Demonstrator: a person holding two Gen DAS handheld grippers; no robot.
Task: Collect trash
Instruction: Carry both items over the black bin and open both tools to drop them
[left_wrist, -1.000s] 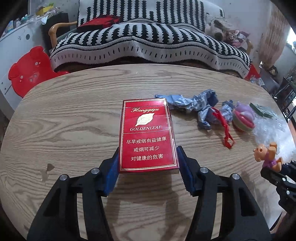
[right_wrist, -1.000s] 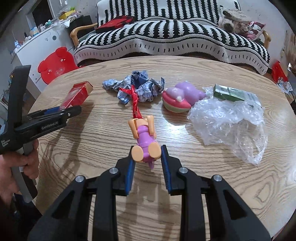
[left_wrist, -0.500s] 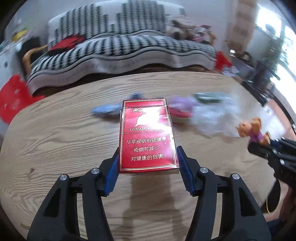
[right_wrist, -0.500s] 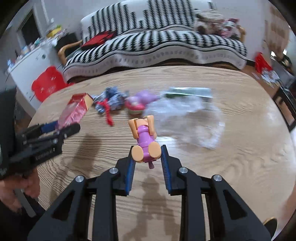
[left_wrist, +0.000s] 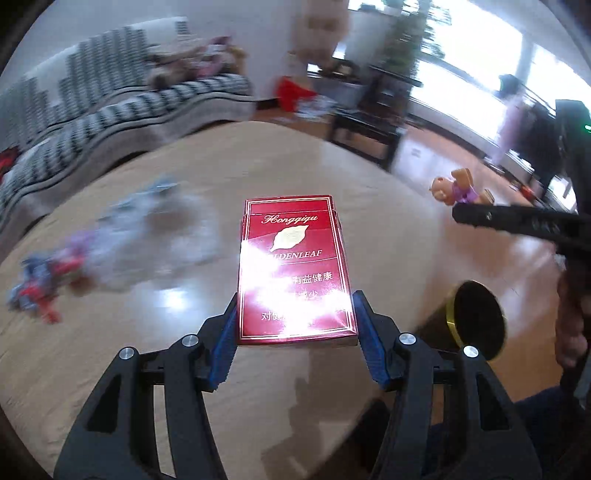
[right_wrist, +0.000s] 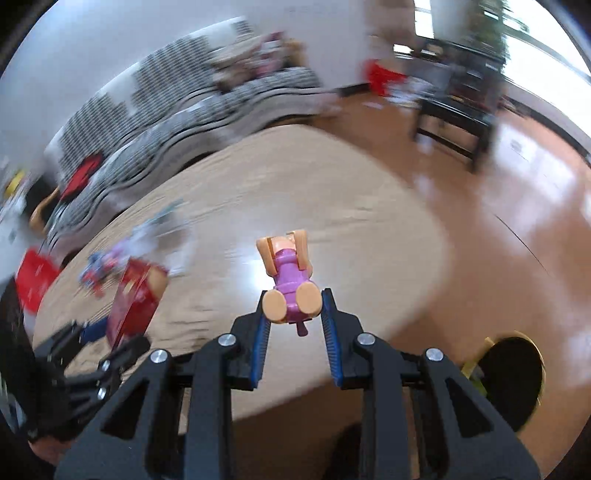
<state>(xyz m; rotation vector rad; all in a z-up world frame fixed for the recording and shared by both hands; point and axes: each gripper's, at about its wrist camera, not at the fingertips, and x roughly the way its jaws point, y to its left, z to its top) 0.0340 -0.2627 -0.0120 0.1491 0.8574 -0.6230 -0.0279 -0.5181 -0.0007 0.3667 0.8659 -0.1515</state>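
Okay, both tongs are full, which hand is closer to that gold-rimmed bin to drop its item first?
Probably the right. Its tongs, clamped on the toy figure, already reach past the table edge toward the bin. The left tongs hold the red cigarette pack above the table.

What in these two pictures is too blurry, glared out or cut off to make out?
- Left wrist view: glare whitens the middle print on the red box.
- Left wrist view: the litter on the table at left is motion-smeared; no single piece can be named.
- Both views: the dark gold-rimmed bin is partly hidden by gripper arms; its contents cannot be seen.
- Right wrist view: the toy figure faces away; its face is hidden.
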